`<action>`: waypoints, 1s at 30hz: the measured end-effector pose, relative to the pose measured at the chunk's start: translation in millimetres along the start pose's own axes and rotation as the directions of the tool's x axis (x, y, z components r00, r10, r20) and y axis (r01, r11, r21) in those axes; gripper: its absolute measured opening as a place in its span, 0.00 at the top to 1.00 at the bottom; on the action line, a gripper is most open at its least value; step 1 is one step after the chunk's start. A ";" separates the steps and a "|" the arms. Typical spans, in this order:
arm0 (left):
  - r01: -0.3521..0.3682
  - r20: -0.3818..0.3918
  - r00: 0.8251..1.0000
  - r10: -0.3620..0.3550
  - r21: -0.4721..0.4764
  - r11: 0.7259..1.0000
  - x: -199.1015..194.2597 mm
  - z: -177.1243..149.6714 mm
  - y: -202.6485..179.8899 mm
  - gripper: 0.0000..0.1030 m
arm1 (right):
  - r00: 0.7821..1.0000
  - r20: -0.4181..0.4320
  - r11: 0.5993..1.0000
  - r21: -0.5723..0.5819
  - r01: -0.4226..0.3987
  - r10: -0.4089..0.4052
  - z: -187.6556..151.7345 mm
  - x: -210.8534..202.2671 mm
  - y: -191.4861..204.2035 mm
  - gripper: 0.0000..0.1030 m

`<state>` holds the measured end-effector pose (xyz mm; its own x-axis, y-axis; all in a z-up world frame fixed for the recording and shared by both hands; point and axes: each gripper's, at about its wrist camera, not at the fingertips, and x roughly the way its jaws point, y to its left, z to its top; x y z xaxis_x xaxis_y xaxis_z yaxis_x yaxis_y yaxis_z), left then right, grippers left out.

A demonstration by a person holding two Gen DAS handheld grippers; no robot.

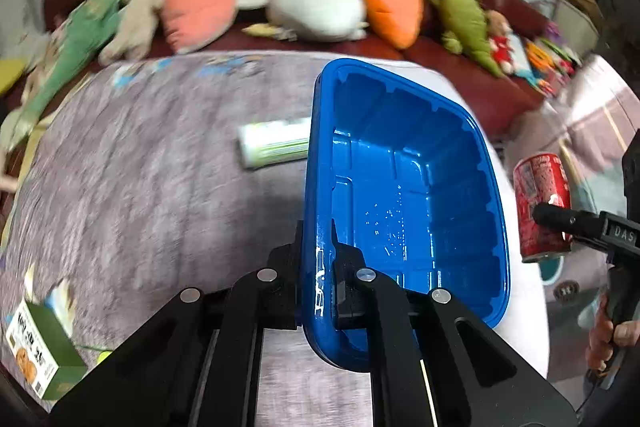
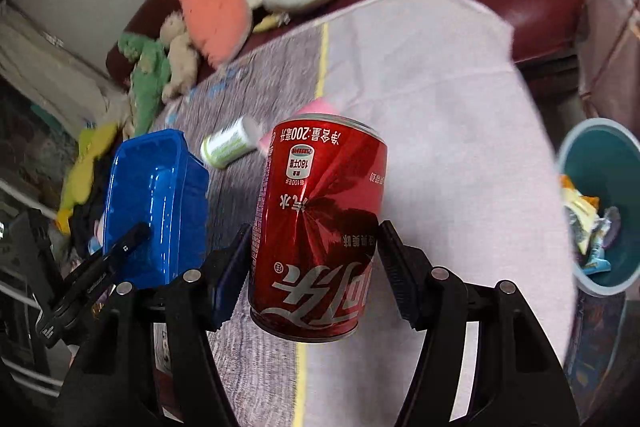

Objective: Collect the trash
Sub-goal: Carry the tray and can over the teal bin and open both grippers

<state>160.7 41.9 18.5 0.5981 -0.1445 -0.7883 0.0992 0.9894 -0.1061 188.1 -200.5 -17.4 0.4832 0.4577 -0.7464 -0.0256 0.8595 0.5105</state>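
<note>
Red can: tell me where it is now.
The red can is clamped in the right hand-held gripper, lifted above the table, right of the blue tray.

One blue plastic tray (image 1: 404, 187) and one red soda can (image 2: 320, 227) are counted, the can to the tray's right. One white-and-green roll (image 1: 276, 143) and one green carton (image 1: 44, 355) are seen left of the tray. One teal bin (image 2: 600, 203) is counted right of the can. Two green dinosaur plushes (image 1: 464, 7) are counted behind the tray.

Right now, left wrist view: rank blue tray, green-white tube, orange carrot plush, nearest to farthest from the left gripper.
1. Blue tray, its rim clamped in the left gripper.
2. Green-white tube, lying on the cloth just left of the tray.
3. Orange carrot plush, back on the sofa.
</note>
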 end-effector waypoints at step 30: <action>0.176 -0.229 0.970 -0.083 0.426 0.887 131.2 6.8 -311.0 0.91 | 0.946 0.143 0.898 0.383 0.218 -0.290 -17.4 -134.3 -288.9 0.40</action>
<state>213.7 -284.8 -47.8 0.3901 -0.2189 -0.8944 0.5322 0.8463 0.0250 115.3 -506.2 -72.0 0.5897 0.1510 -0.7934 0.4173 0.7841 0.4594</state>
